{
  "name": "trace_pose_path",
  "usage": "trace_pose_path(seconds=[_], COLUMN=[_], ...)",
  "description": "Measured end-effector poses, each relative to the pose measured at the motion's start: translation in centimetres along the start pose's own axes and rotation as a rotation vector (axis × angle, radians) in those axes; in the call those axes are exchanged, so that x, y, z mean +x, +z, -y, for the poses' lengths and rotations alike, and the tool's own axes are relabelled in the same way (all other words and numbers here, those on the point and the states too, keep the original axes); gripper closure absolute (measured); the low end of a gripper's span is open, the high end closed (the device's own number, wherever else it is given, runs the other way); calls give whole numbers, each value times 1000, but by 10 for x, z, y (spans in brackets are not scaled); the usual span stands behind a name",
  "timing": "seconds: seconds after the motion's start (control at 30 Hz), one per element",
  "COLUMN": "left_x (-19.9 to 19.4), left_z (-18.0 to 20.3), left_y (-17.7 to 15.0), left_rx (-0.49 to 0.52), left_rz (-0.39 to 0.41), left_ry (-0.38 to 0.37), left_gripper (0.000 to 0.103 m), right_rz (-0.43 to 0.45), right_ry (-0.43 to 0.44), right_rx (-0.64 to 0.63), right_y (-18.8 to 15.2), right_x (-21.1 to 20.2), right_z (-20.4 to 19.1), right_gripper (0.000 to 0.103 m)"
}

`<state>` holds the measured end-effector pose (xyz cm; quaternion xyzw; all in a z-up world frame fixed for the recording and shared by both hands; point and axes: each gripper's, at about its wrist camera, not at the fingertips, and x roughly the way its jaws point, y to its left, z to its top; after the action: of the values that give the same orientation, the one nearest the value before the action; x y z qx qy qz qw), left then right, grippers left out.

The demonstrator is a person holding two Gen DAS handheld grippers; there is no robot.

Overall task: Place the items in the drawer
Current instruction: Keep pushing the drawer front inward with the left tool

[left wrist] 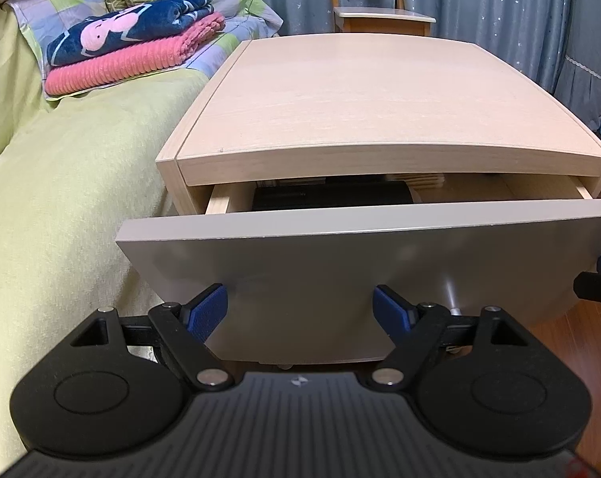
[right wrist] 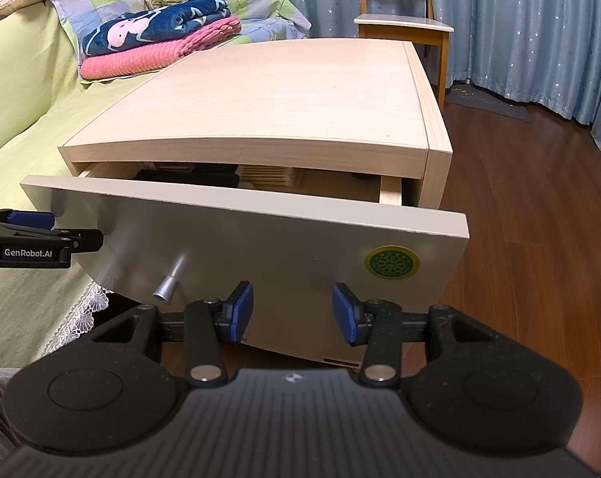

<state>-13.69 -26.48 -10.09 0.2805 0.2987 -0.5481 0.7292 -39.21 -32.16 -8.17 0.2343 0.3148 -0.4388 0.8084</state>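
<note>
A light wood nightstand (left wrist: 372, 91) (right wrist: 284, 95) has its top drawer (left wrist: 340, 263) (right wrist: 260, 239) pulled partly out. Inside the gap lie a black flat item (left wrist: 328, 195) (right wrist: 189, 179) and a pale wooden bundle (right wrist: 266, 175). A silver knob (right wrist: 169, 283) (left wrist: 454, 298) sticks out of the grey drawer front. My left gripper (left wrist: 299, 310) stands open just before the drawer front, holding nothing. My right gripper (right wrist: 292, 310) is open too, close to the front, right of the knob. The left gripper (right wrist: 41, 239) also shows from the side in the right wrist view.
A bed with a yellow-green cover (left wrist: 61, 183) (right wrist: 17, 119) runs along the nightstand's left side. Folded pink and navy blankets (left wrist: 137, 44) (right wrist: 161, 40) lie on it. A wooden chair (left wrist: 380, 4) (right wrist: 404, 12) and blue curtains (right wrist: 519, 20) stand behind. Wood floor (right wrist: 539, 219) lies to the right.
</note>
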Motion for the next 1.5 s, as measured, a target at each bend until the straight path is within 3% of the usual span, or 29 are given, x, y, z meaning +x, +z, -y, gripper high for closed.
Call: trace_pose_path(seconds=[1.5], left_x=[14], left_z=[-7], left_y=[15], left_rx=[-6], left_rz=[6], left_ry=[-8], left_gripper=[22], right_rz=[12], right_ry=[-19], right_rx=[14], right_y=[6], right_x=[14], right_z=[-1], right_gripper=[62])
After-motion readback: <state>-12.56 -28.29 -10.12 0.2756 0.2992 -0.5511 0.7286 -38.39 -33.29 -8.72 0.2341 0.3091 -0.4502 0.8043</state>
